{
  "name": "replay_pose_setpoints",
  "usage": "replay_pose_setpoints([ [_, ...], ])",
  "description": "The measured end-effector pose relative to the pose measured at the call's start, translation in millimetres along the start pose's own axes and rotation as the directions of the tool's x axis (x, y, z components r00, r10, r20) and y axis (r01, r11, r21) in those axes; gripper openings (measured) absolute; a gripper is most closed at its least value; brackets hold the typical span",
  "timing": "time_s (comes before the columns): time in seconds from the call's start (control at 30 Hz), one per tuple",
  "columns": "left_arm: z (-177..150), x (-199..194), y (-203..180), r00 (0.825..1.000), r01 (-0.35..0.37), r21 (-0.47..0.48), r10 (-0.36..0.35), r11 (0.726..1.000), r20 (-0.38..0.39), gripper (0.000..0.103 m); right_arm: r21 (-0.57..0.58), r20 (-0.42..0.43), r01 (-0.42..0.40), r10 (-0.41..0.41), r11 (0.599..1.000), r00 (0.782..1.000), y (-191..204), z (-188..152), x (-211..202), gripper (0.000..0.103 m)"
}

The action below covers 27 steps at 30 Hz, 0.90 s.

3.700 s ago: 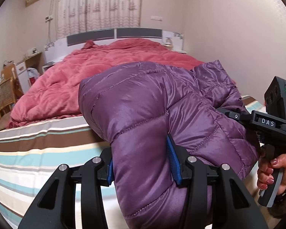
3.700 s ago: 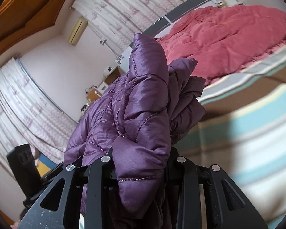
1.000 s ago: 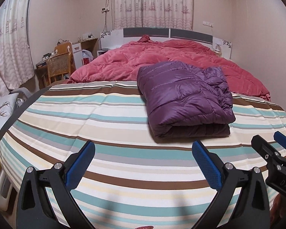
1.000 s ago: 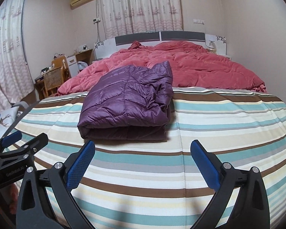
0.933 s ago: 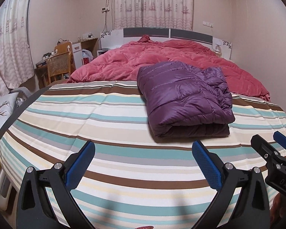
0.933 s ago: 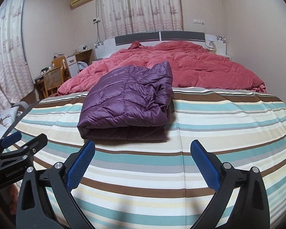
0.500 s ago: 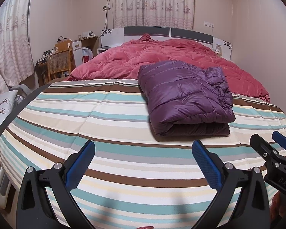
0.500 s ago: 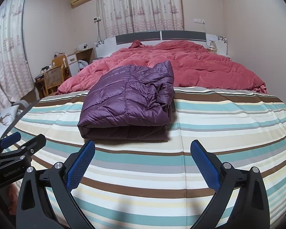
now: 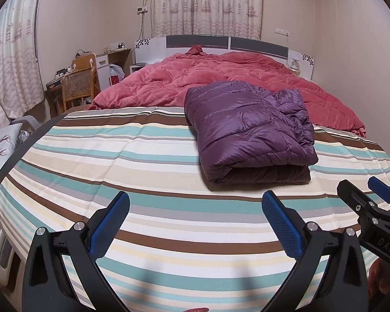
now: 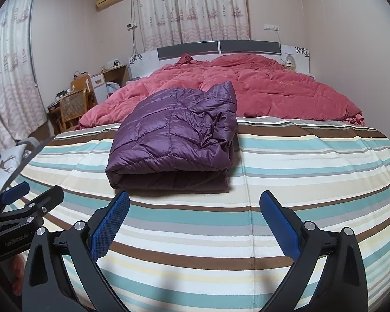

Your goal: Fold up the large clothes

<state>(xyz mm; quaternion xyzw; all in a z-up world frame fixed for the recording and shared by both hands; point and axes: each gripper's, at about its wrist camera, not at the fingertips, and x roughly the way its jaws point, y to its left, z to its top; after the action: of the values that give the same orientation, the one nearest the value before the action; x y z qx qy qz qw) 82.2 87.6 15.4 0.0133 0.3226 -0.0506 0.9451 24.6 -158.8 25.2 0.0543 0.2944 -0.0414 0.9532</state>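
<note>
Purple quilted puffer jacket lies folded into a thick rectangle on the striped bedsheet — its far edge against the rumpled red comforter. Left gripper and right gripper hover near the jacket, fingers spread wide and empty.

From the left wrist view, the left gripper hangs over the foot of the bed with its jaws spread wide and nothing between the blue pads. Ahead, well apart from them, the purple down jacket lies folded into a thick rectangle on the striped bedspread — its folded edge faces the camera, its far end touching the rumpled red quilt. At the lower right edge the right gripper pokes in, its jaws apart too, marked DAS on the body. Beyond the bed stand a grey headboard, patterned curtains, and — at left — a wicker-backed chair by a desk.
</note>
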Motion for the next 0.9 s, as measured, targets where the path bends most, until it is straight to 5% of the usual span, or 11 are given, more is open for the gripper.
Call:
replay_pose_setpoints([
  [0.9, -0.5, 2.0, -2.1, 1.000, 0.004, -0.009, -0.004, 1.000, -0.012, 0.101, 0.012, -0.011, -0.008, 0.008, 1.000, 1.000, 0.0, -2.2, 2.3, 0.100],
])
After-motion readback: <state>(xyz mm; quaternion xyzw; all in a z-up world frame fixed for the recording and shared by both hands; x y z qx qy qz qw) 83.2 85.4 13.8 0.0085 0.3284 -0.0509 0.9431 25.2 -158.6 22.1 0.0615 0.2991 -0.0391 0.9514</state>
